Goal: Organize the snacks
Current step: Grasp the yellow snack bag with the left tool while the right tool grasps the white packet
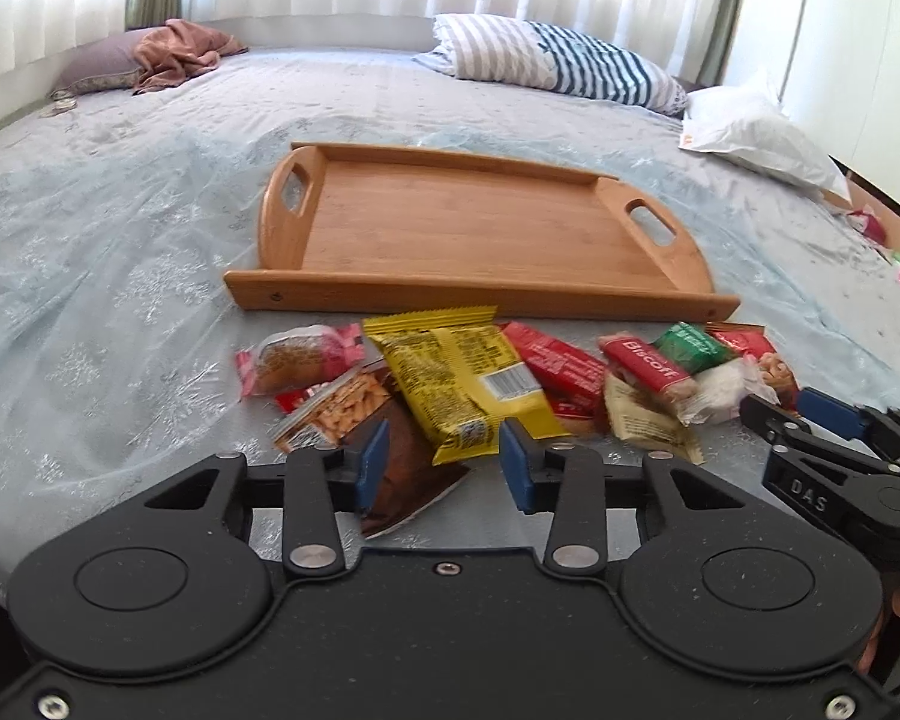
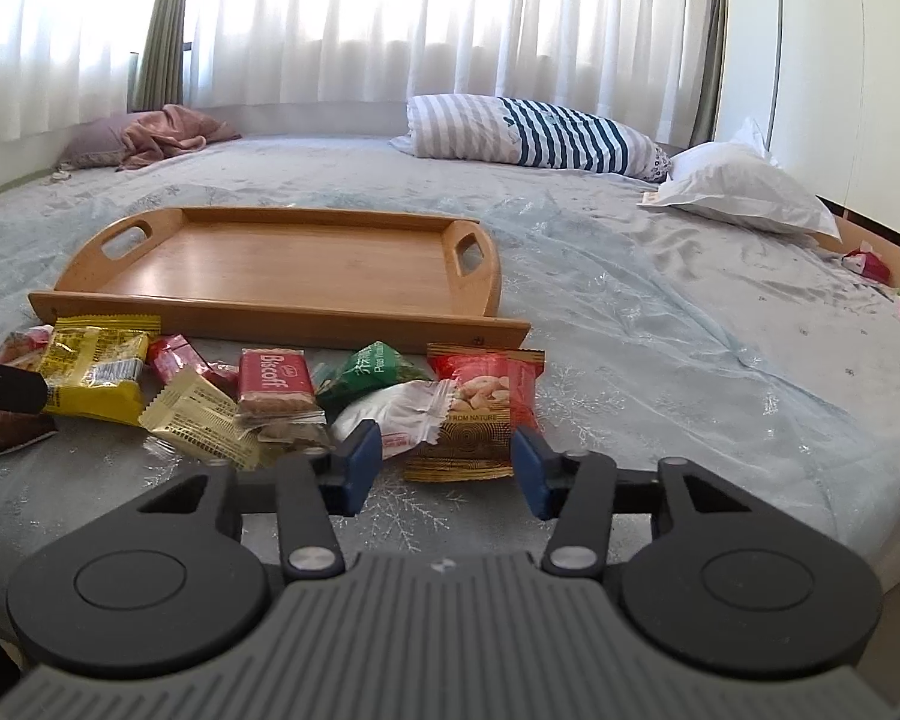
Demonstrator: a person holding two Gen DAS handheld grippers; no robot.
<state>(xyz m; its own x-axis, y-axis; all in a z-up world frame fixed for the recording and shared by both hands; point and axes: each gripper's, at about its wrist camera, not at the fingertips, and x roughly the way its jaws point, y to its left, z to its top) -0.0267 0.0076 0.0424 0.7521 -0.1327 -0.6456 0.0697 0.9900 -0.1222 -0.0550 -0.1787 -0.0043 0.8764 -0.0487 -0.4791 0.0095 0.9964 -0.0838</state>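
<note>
wooden tray (image 1: 450,222) on pale bedspread (image 1: 120,228); left claw (image 1: 444,462) pinching yellow packet (image 1: 462,384)

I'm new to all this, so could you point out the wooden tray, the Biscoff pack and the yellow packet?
tray (image 1: 462,222): left wrist view, bare floor.
Biscoff pack (image 2: 276,384): right wrist view, red label.
yellow packet (image 1: 462,378): left wrist view, middle of wrapper.
</note>
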